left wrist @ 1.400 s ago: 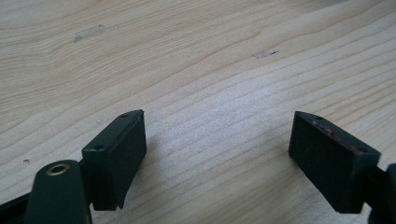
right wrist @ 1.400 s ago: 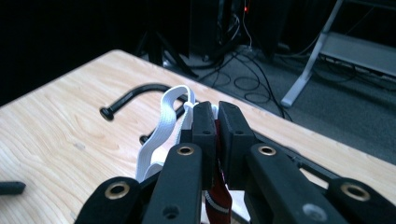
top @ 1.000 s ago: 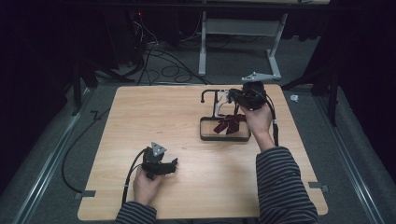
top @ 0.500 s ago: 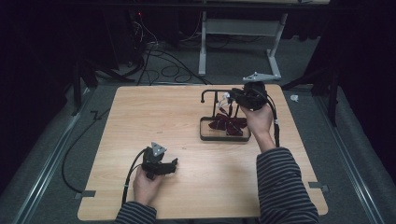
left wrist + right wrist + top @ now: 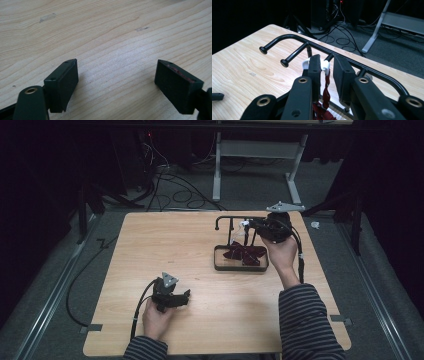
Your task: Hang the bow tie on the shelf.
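While your right gripper (image 5: 327,62) has just been opening its jaws, the small white plastic loop (image 5: 325,65) sits between them, lying against the pad on the left of the right gripper view and clear of the other pad, so you are no longer clamping it. The main risk is that the loop clings to that pad: if you draw back along the peg, you could drag it off the black bent-tube metal rack (image 5: 294,37), and the dark red strappy fabric piece (image 5: 326,95) hanging under it would drop into the shallow black tray (image 5: 240,268) at the rack's foot. I cannot tell from these views whether the loop is fully seated over its peg, so judge that before you leave. A sideways knock from either jaw against the rail could also shift or tip the light rack on the pale wooden table (image 5: 165,245). Widen the jaws further and back out straight, away from the pegs. In the high view the right gripper (image 5: 255,226) is at the rack's top rail (image 5: 230,218), the loop (image 5: 244,224) just at its tips, and the red fabric (image 5: 245,254) trails below into the tray. Your left gripper (image 5: 182,296) rests well apart near the table's front edge, its jaws (image 5: 116,75) spread wide over bare wood (image 5: 100,30) with nothing in them.
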A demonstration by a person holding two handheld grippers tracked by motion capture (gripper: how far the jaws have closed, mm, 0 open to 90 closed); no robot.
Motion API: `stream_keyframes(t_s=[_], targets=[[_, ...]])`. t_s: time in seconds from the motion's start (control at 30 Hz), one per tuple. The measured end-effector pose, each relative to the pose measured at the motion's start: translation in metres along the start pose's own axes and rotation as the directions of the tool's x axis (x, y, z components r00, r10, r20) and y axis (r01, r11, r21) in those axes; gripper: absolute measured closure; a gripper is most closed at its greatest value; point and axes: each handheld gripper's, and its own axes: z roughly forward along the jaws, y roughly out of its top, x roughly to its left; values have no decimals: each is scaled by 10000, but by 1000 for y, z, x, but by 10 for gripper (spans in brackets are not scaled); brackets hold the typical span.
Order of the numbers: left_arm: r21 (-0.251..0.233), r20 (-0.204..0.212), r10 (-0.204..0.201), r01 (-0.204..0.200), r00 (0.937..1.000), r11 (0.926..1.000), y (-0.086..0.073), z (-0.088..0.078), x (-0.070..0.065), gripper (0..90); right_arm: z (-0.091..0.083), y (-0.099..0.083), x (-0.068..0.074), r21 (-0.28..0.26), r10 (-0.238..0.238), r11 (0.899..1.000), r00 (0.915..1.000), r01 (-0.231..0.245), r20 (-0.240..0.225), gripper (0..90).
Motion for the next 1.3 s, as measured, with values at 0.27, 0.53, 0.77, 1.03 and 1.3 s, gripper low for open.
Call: stream_keyframes(t_s=[0.27, 0.53, 0.77, 1.03, 1.3], targets=[[-1, 0, 3, -3, 10000, 10000, 0, 0, 0, 195, -11, -7, -5, -82, 116, 9999, 9999, -116, 104, 775], [-1, -2, 1, -1, 10000, 10000, 0, 0, 0, 195, -23, -12, -7, -309, 170, 9994, 9998, -166, 126, 757], [0, -3, 3, -3, 10000, 10000, 0, 0, 0, 195, -32, -19, -11, -402, 289, 9988, 9996, -286, 77, 736], [2, -2, 5, -5, 10000, 10000, 0, 0, 0, 195, -40, -26, -14, -383, 453, 9983, 9990, -450, 65, 702], [2, -2, 6, -6, 10000, 10000, 0, 0, 0, 195, -51, -35, -15, -452, 529, 9976, 9986, -525, 86, 682]])
